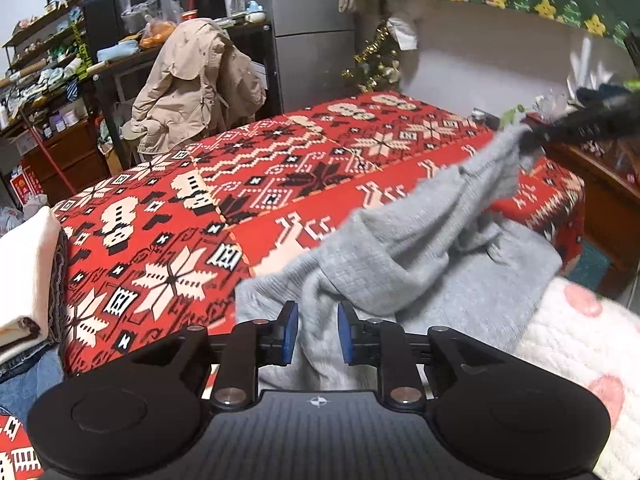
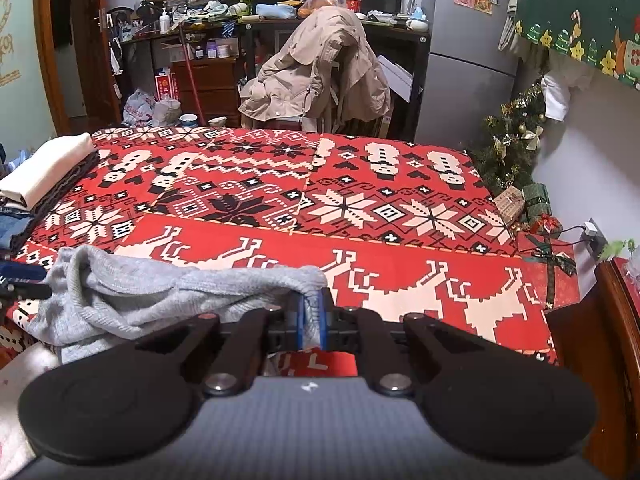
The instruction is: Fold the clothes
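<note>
Right wrist view: my right gripper (image 2: 313, 312) pinches the grey garment (image 2: 160, 296), trailing left toward my spread left gripper (image 1: 318, 330), cloth between its pads.

Your two grippers: matte black bodies, blue pads.
Your left gripper (image 1: 318, 330) and right gripper (image 2: 313, 318) show round black discs, silver pivot screws, ribbed grey centre plates.

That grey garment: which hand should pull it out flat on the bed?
Right, probably. The right gripper is already shut on the grey garment; the left gripper stands open with cloth merely lying between its pads.
</note>
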### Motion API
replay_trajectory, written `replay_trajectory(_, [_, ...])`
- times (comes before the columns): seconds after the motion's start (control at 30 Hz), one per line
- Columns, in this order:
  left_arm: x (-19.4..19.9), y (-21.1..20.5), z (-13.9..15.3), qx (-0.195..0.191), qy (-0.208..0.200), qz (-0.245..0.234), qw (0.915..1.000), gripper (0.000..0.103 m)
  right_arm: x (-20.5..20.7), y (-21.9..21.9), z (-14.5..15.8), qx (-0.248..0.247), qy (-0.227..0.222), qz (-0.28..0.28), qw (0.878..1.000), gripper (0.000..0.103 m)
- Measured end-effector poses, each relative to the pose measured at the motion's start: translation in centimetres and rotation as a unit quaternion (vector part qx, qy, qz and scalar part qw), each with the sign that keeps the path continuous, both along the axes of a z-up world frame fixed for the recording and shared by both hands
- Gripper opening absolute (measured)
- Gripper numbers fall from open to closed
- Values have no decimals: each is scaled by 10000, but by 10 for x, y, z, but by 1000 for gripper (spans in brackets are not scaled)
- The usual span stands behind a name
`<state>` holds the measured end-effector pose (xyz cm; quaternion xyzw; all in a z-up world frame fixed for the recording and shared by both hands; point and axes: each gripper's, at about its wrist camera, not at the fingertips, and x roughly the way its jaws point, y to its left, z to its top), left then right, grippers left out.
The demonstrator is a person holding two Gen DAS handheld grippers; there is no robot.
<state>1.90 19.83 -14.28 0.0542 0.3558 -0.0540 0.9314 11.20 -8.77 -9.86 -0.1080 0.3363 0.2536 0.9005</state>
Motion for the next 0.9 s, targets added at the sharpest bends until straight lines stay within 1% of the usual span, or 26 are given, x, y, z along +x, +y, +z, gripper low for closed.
replay_trajectory(0.13, [14,-1,1,-28,88,-148,9998,22,2,-3,-3,70,76,-42,9999,8])
replay_trajectory(0.27, [28,-9,-4,195,279,-399,9986,22,3,-4,-6,85,121,-50,9999,8])
replay_trajectory(0.3, [30,-10,-5,179,326,-417,9984,22,4,-4,-6,90,134,-50,9999,8])
replay_trajectory(0.33, [32,-9,-6,146,372,-431,9983,22,4,-4,-7,93,142,-48,9998,8])
replay_trajectory(0.47, [38,-3,-3,-217,441,-457,9977,22,5,-6,-8,114,178,-28,9998,8])
replay_trajectory(0.53, [42,-1,-4,-275,463,-455,9975,21,6,-8,-9,150,205,-37,9997,8])
replay_trajectory(0.6, [44,-1,-7,-242,479,-416,9977,5,7,-9,-10,194,242,-50,9995,8])
replay_trajectory(0.77, [38,-7,-7,4,237,-273,9993,3,9,-9,-13,228,236,-11,9995,9])
replay_trajectory(0.83, [35,-6,-6,114,117,-146,9998,3,9,-10,-12,277,215,2,9994,10])
replay_trajectory(0.9, [33,-1,-5,96,67,20,9999,3,10,-14,-11,355,199,0,9992,23])
